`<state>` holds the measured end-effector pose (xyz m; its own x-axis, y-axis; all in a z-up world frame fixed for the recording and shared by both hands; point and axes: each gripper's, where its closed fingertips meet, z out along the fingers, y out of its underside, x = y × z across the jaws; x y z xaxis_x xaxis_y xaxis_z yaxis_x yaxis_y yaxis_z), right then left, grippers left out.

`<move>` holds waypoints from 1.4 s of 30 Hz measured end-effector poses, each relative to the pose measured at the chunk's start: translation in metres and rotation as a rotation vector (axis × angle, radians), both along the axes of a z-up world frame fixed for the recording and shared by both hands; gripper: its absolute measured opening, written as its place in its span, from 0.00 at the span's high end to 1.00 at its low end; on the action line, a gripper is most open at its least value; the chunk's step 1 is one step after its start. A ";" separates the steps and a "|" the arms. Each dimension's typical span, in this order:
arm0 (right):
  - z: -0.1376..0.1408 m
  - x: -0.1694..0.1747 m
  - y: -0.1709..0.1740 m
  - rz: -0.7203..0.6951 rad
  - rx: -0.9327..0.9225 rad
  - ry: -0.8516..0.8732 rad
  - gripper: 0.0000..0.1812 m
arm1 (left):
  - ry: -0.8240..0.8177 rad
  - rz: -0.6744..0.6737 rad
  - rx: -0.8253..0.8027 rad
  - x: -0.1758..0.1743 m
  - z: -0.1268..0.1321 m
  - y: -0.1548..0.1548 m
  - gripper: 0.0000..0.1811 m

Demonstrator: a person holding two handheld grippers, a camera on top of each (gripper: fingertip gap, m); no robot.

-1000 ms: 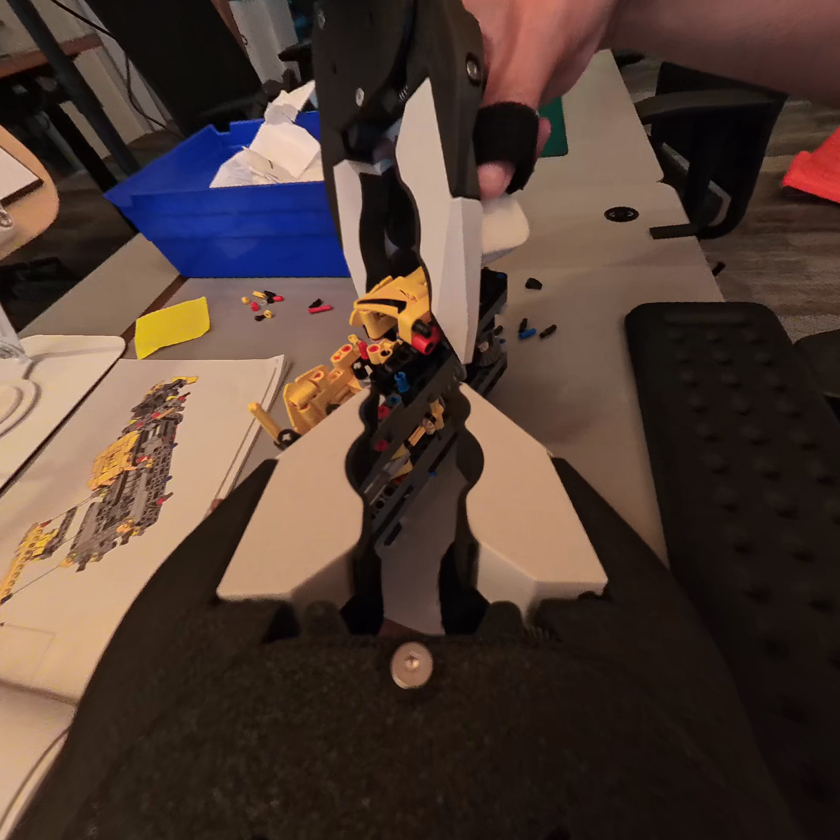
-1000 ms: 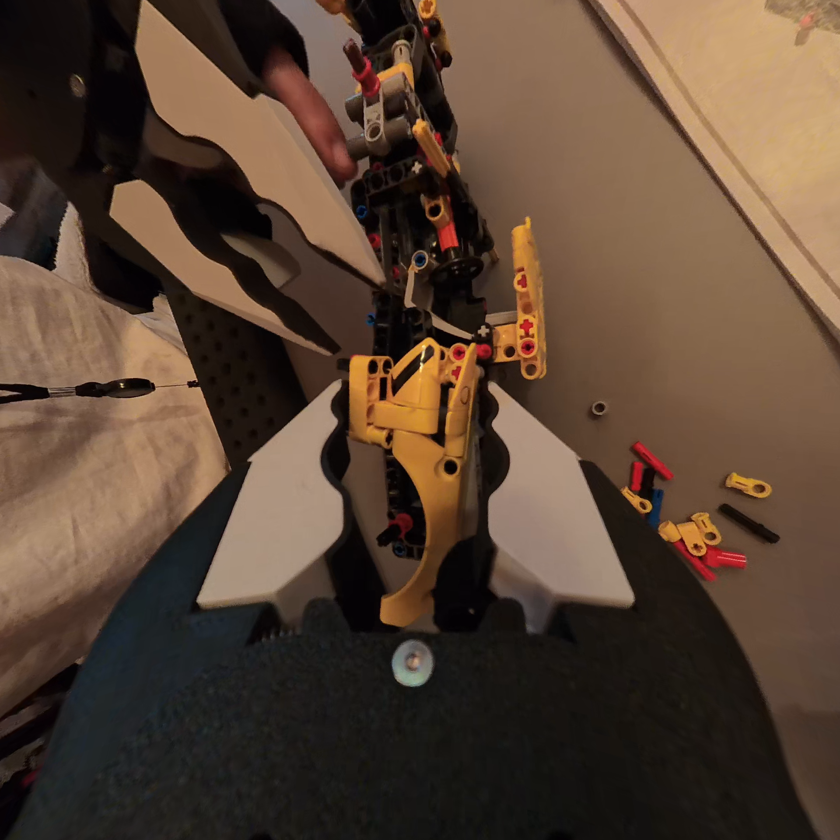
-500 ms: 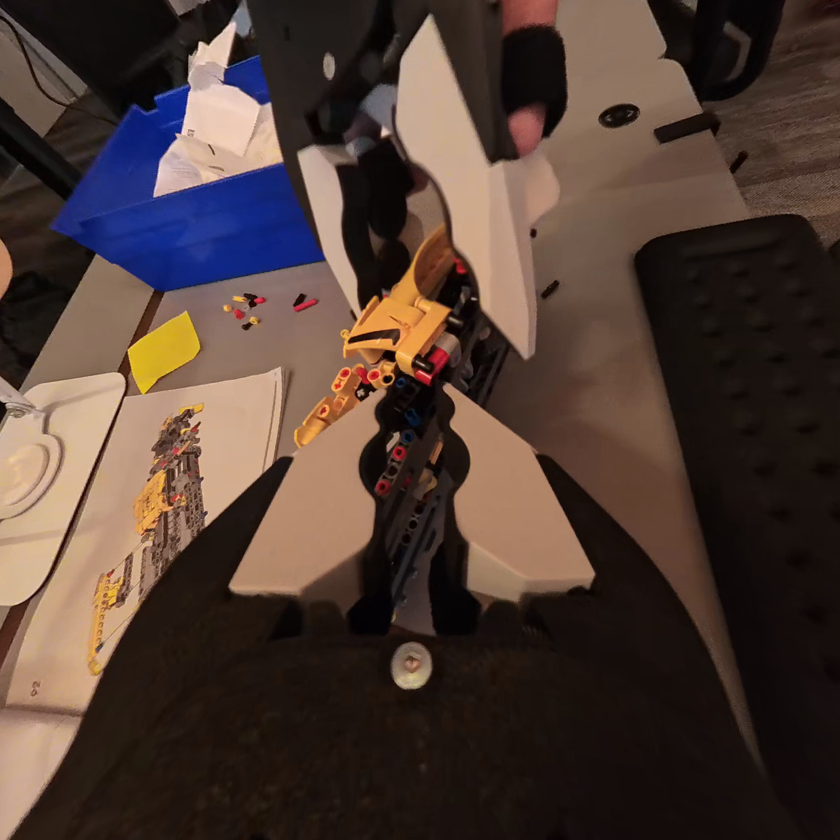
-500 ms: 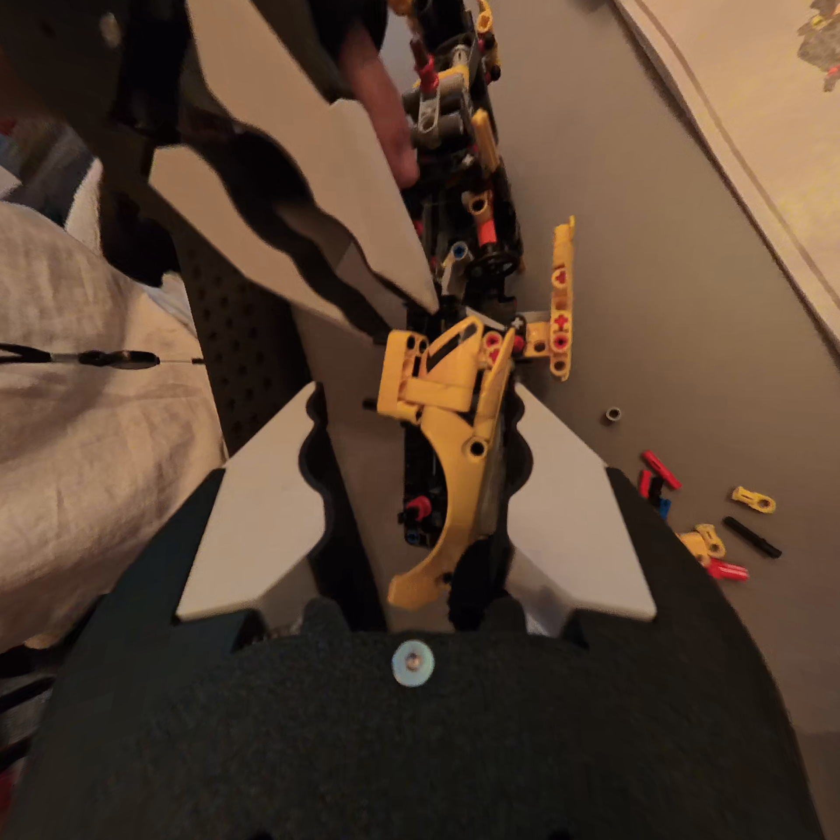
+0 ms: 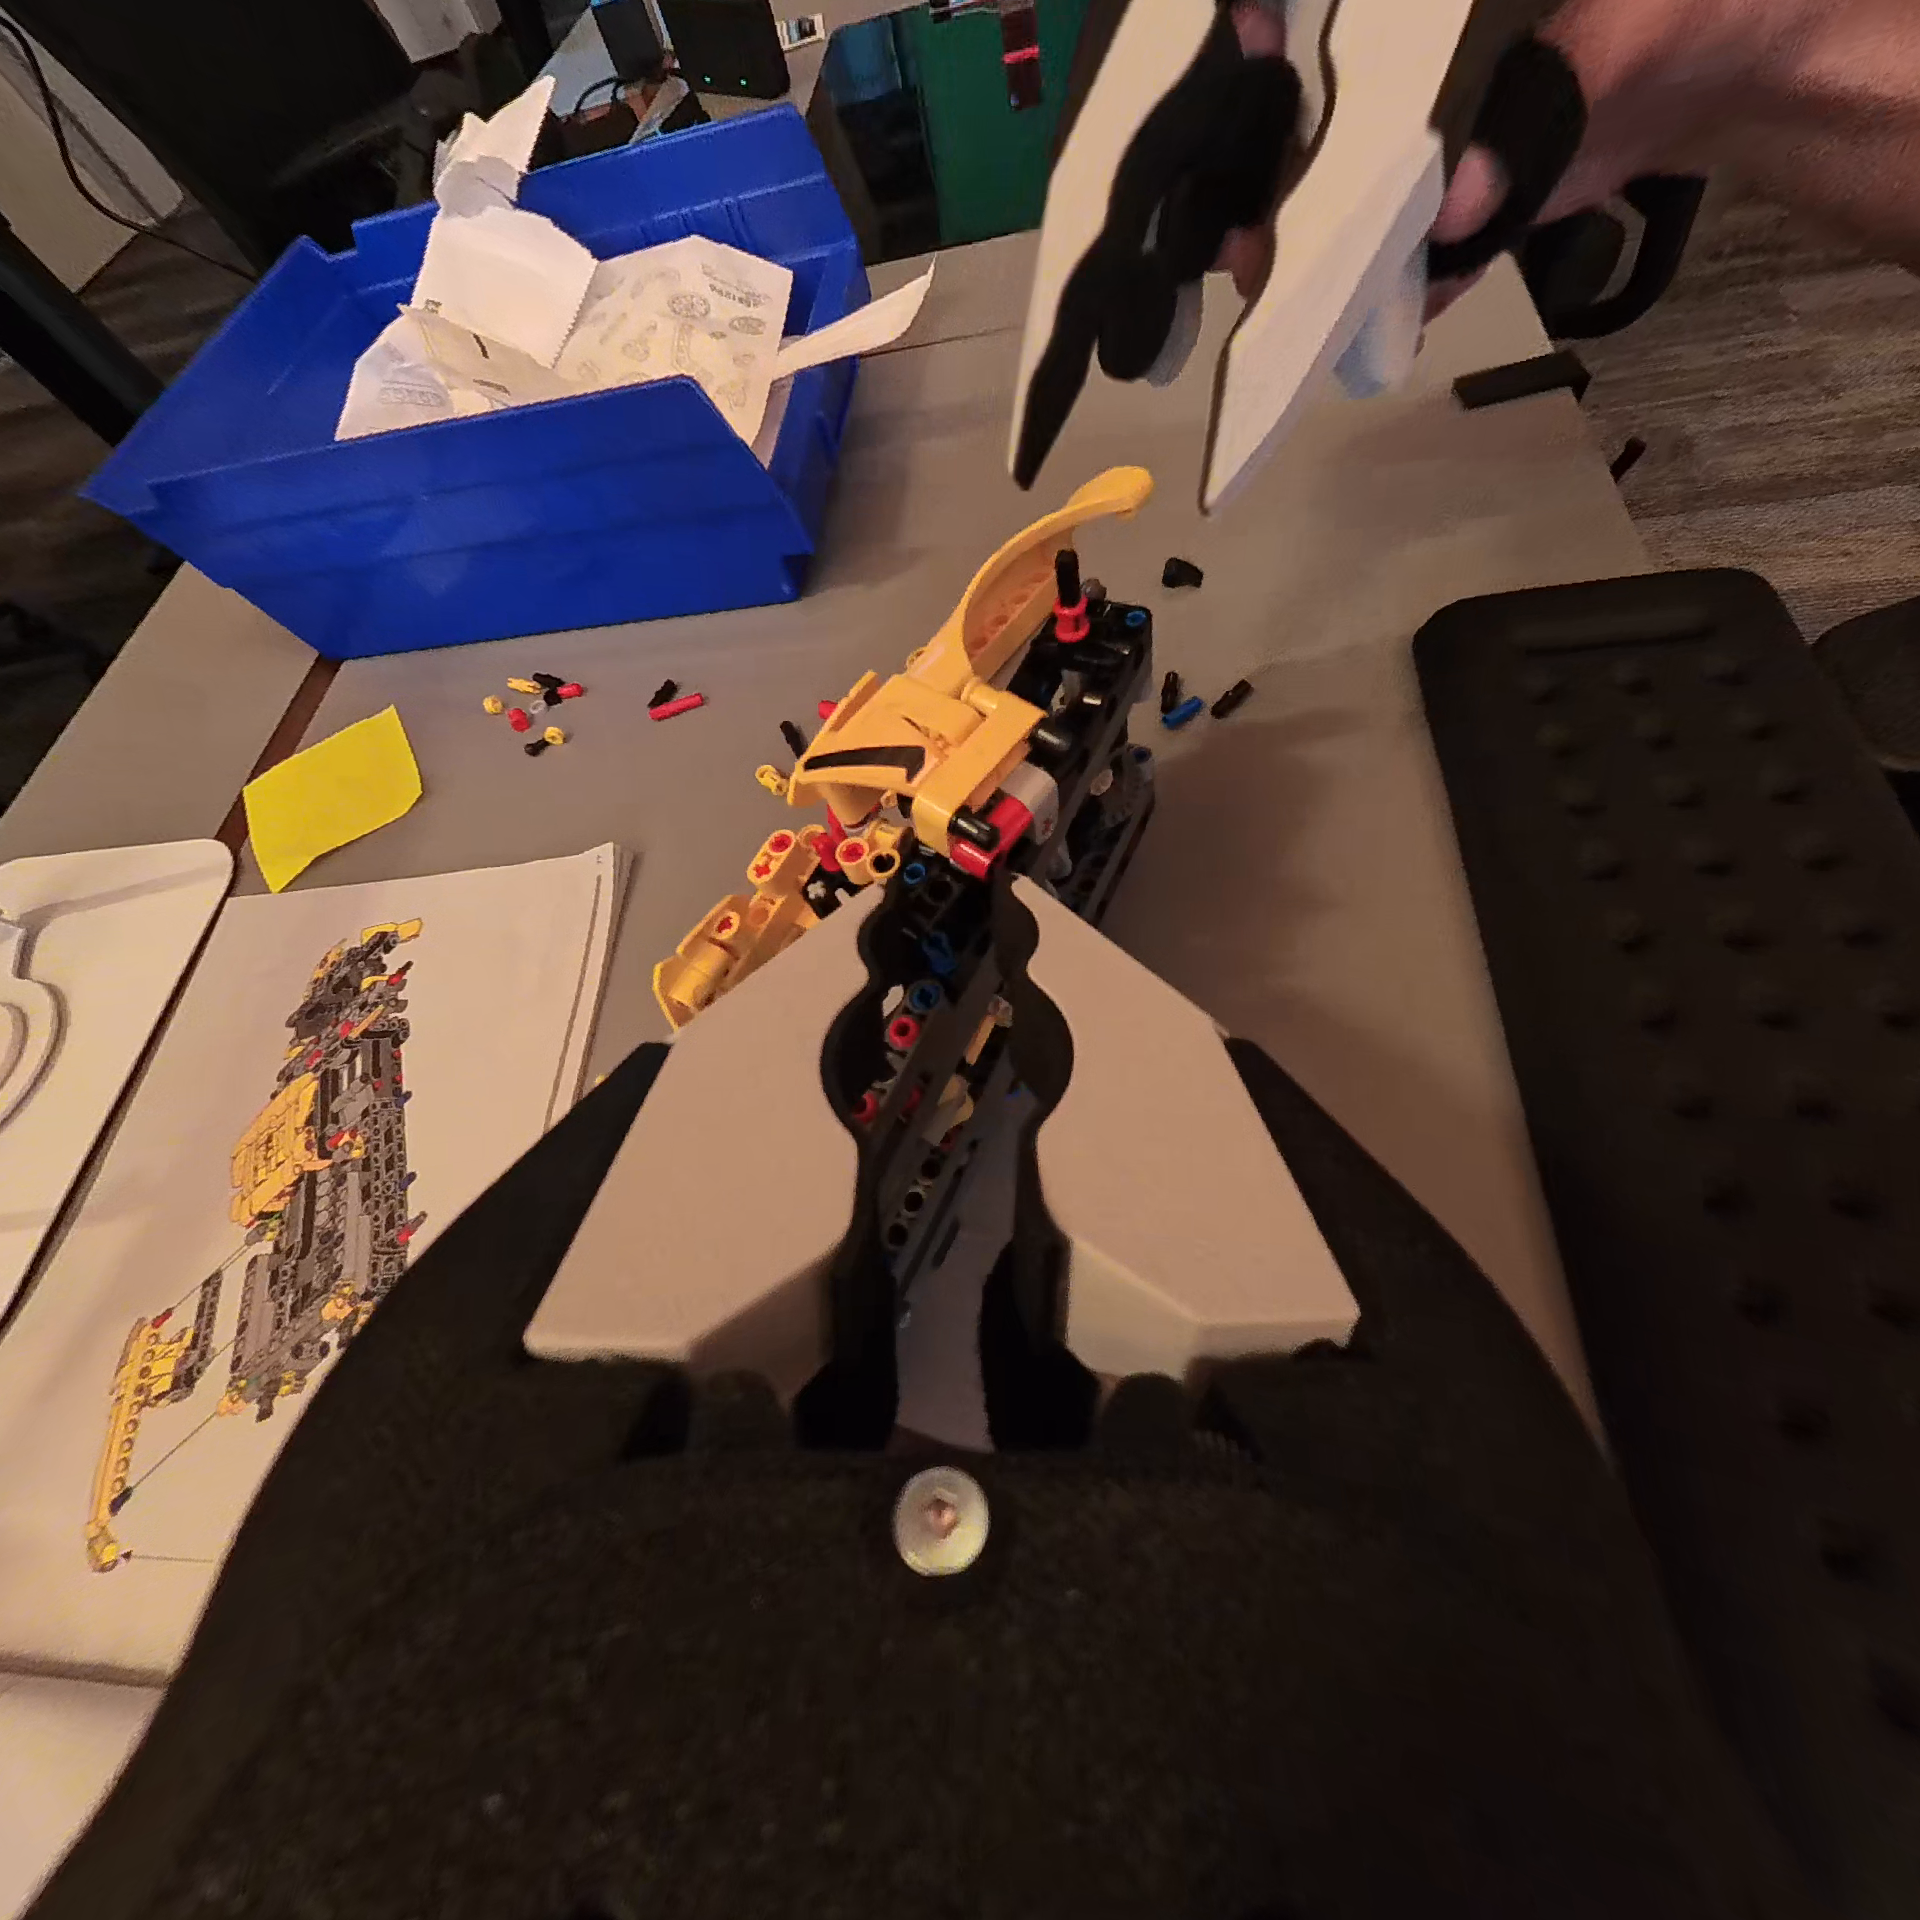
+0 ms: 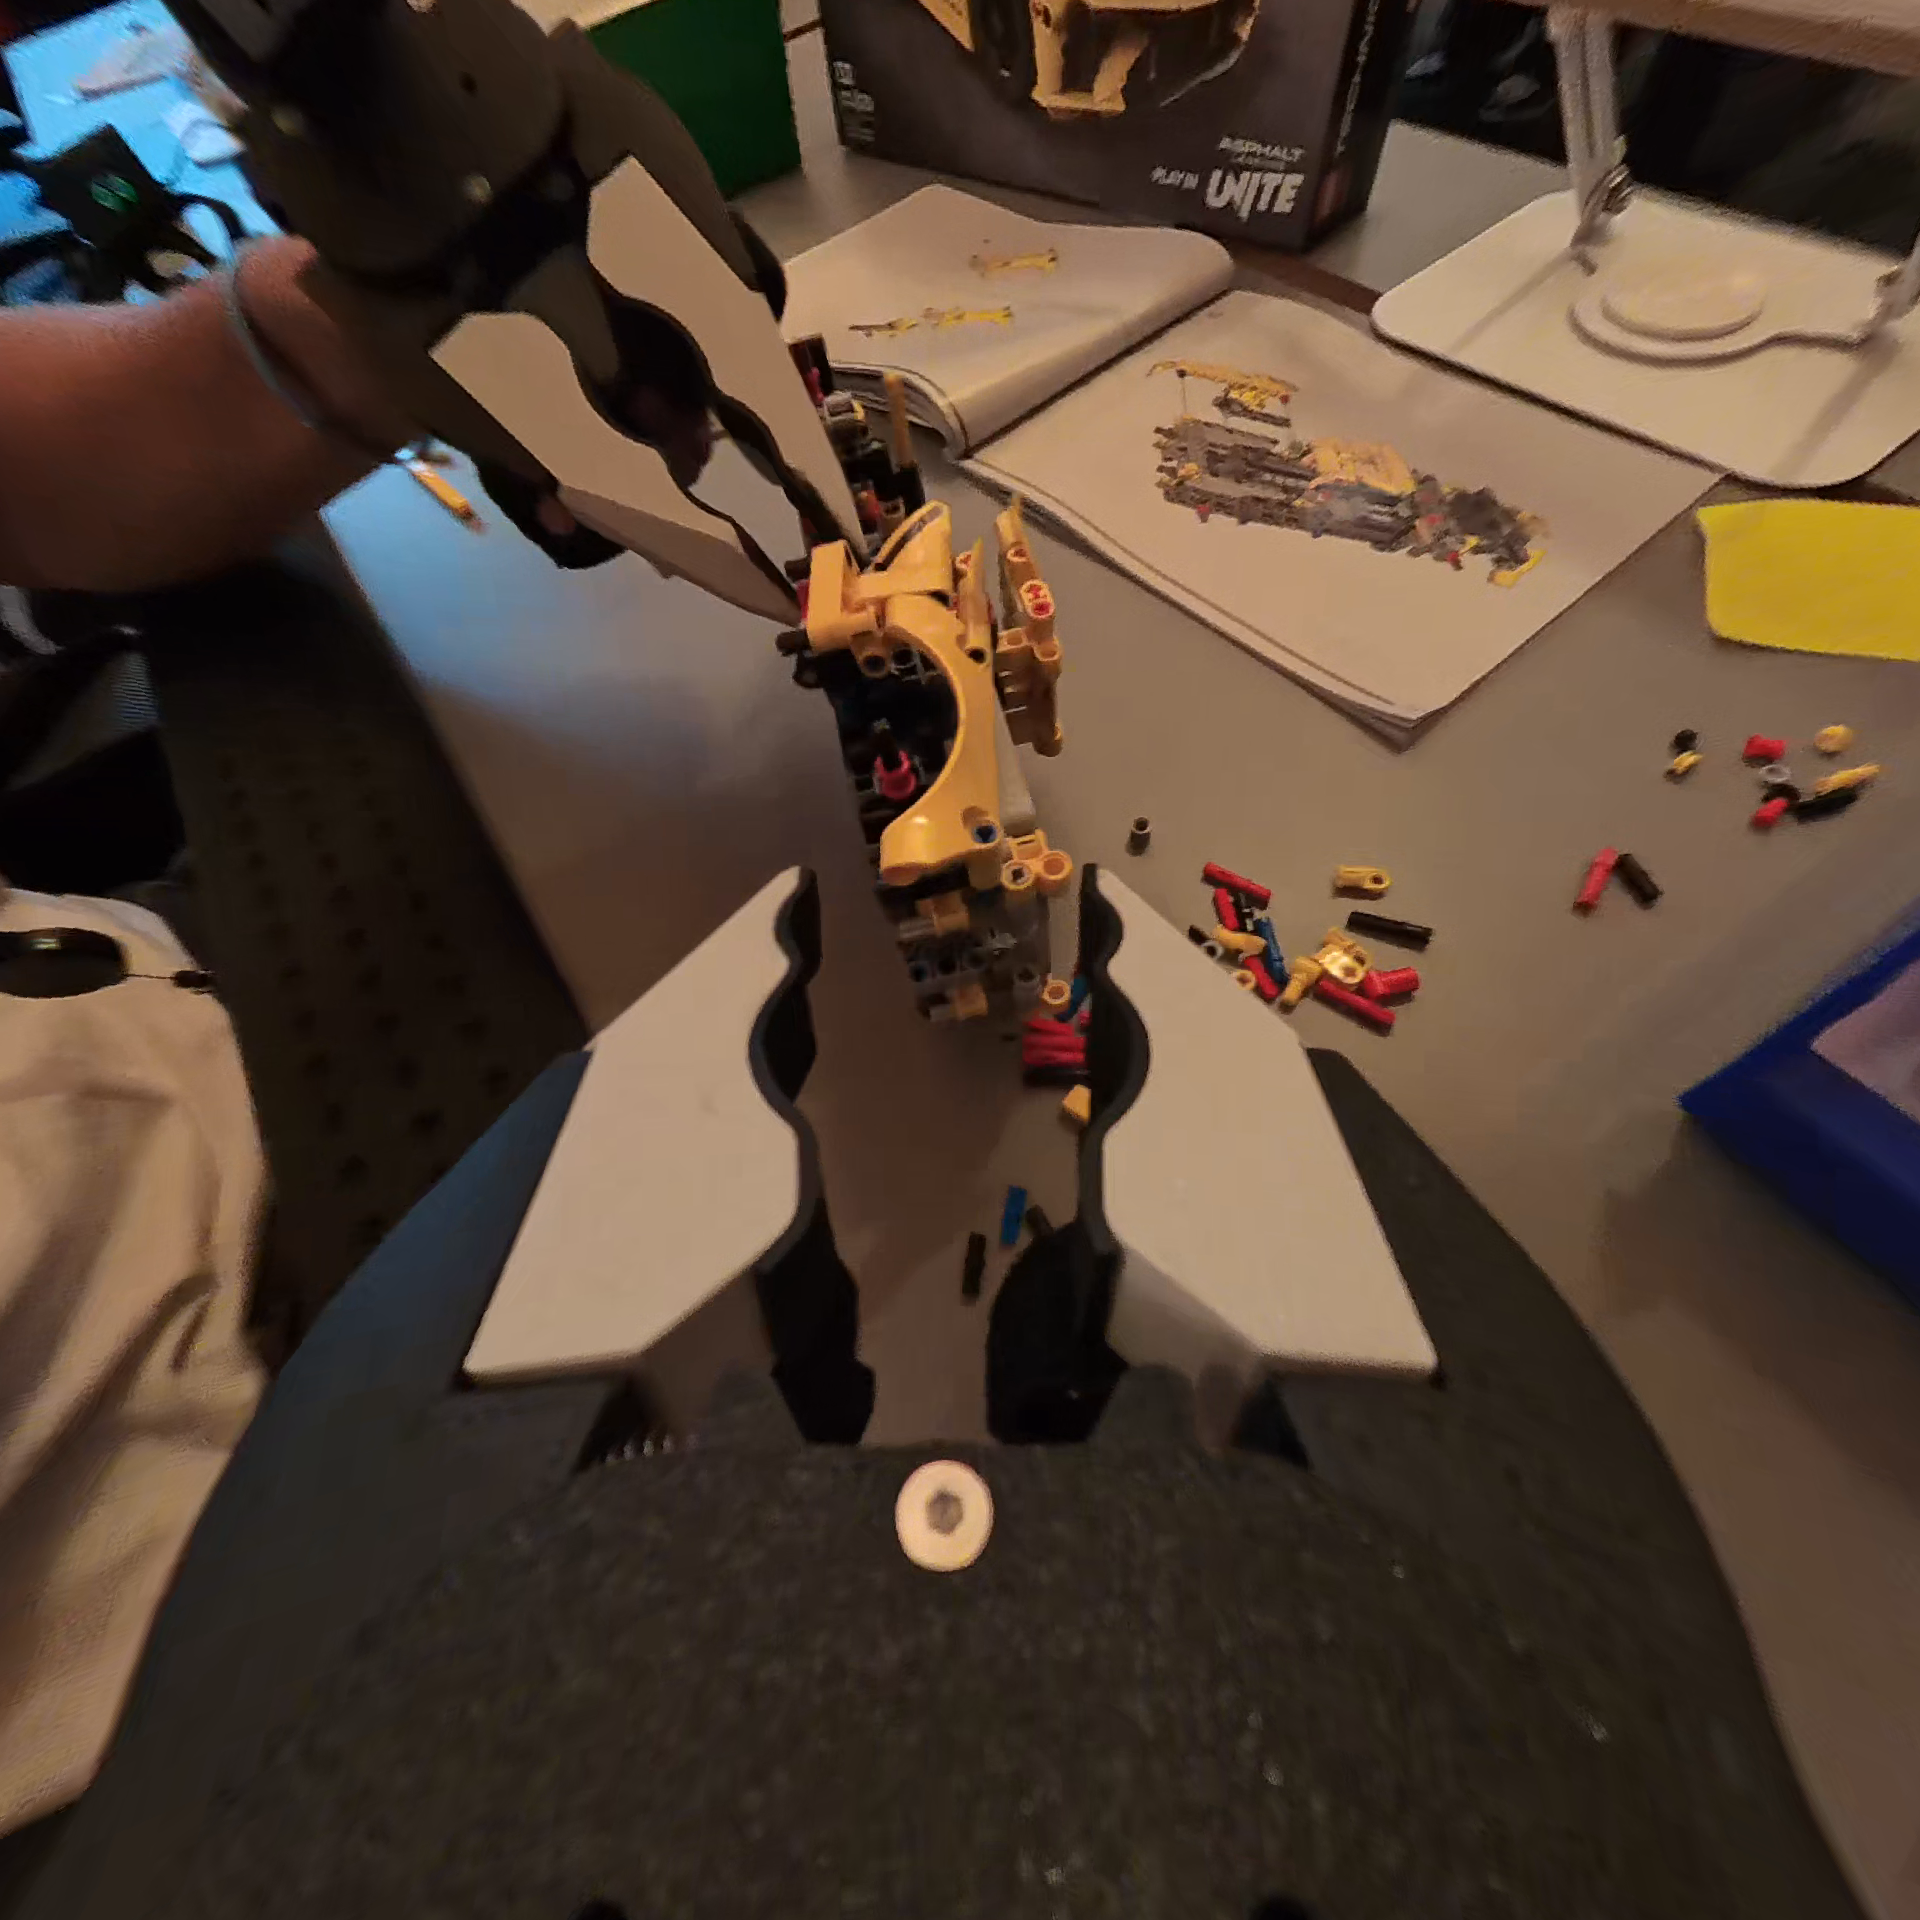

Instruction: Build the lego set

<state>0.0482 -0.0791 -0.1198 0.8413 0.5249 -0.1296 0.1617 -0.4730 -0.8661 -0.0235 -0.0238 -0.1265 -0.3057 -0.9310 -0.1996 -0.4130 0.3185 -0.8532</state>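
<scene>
The partly built lego model (image 5: 935,748), a black frame with a yellow curved panel and red and blue pins, is held tilted over the grey table. My left gripper (image 5: 945,904) is shut on its black frame. In the right wrist view the model (image 6: 935,707) stands just beyond my right gripper (image 6: 945,878), which is open and empty. The left gripper (image 6: 826,577) grips the model's far end there. In the left wrist view the right gripper (image 5: 1117,494) hovers above the tip of the yellow panel, apart from it.
A blue bin (image 5: 468,520) with papers stands at the back left. An open instruction booklet (image 5: 312,1143) and a yellow paper (image 5: 332,790) lie to the left. Loose pins (image 6: 1299,956) are scattered on the table. A black dotted mat (image 5: 1662,1039) lies to the right. The set's box (image 6: 1091,104) stands behind. Spacing between my two grippers at the tips: around 10 cm.
My right gripper has opened, let go of the model's yellow panel end and pulled back and up. The left gripper still holds the model, now raised and tilted.
</scene>
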 end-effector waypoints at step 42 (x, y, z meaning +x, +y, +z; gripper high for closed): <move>0.006 0.024 0.038 0.179 0.134 0.021 0.88 | 0.111 -0.068 -0.034 0.012 -0.001 -0.002 0.83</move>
<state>0.0723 -0.0409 -0.1137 0.7309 0.6794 -0.0650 0.2139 -0.3184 -0.9235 -0.0114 -0.0260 -0.1271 -0.3871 -0.9128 -0.1300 -0.4840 0.3212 -0.8140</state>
